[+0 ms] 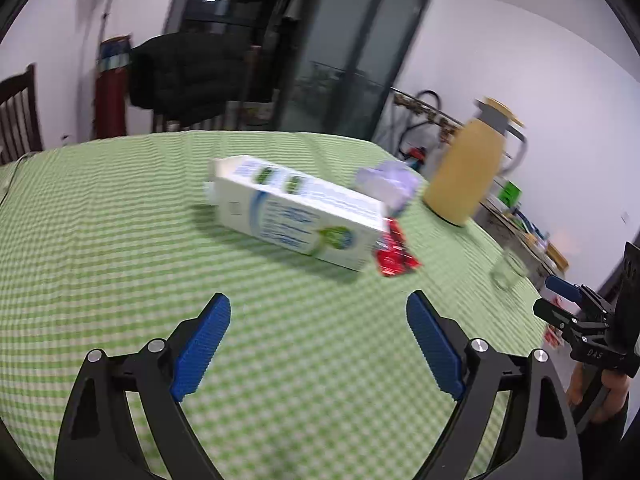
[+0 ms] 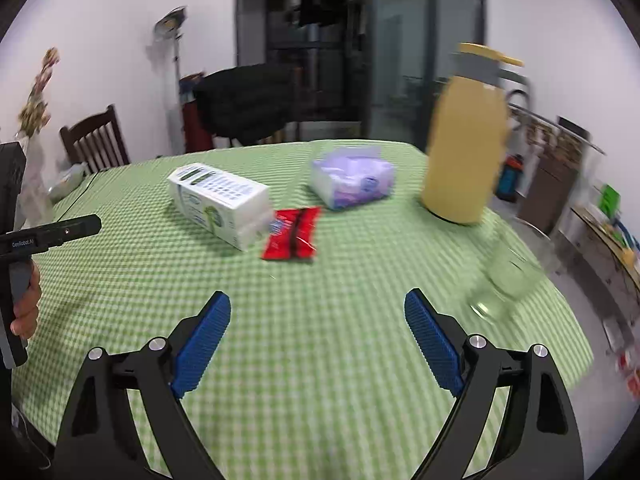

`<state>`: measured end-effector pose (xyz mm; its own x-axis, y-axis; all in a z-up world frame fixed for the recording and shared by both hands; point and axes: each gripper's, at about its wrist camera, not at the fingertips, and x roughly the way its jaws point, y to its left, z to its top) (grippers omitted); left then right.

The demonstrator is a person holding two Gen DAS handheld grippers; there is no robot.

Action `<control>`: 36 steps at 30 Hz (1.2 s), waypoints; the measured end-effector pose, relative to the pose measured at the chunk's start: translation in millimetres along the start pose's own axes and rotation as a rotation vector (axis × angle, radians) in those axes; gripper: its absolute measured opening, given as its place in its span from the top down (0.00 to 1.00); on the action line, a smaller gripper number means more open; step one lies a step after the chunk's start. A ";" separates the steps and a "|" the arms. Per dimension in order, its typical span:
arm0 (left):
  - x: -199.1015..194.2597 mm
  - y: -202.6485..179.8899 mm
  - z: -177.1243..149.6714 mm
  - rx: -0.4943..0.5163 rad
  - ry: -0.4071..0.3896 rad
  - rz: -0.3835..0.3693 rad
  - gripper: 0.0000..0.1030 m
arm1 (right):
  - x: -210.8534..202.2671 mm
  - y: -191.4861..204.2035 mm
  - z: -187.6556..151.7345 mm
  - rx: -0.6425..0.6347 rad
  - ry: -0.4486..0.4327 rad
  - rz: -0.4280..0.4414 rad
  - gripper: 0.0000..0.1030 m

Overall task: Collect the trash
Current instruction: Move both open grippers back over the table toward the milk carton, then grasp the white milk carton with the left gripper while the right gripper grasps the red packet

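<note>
Red wrapper (image 2: 293, 233) (lettering blurred) touches milk carton (image 2: 219, 204).

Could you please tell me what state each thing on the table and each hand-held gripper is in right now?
Carton: lying on its side, untouched.
Red wrapper: flat on the cloth, at the carton's end.
Tissue pack: on the table, top torn open.
Yellow flask: upright, lid on.
Glass: upright; looks empty, but blurred.
Left hand-held gripper: open, empty.
Right hand-held gripper: open, empty.
</note>
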<state>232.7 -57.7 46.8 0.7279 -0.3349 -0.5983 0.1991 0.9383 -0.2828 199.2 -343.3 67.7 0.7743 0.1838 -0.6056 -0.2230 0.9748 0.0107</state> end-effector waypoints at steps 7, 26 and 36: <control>14.6 63.5 4.6 -0.137 -0.025 0.113 0.16 | 71.1 37.0 39.3 -0.146 0.061 0.112 0.17; 44.7 96.1 -4.4 -0.202 0.070 0.247 0.15 | 204.3 54.3 95.4 0.013 0.187 0.445 0.17; 45.4 69.1 -9.3 -0.155 0.078 0.074 0.14 | 104.1 98.2 69.3 0.059 0.130 0.838 0.17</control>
<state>273.5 -8.9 -6.9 0.6822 -0.2767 -0.6768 0.0386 0.9380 -0.3445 298.9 -219.6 60.8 0.2919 0.8355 -0.4655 -0.6581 0.5286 0.5361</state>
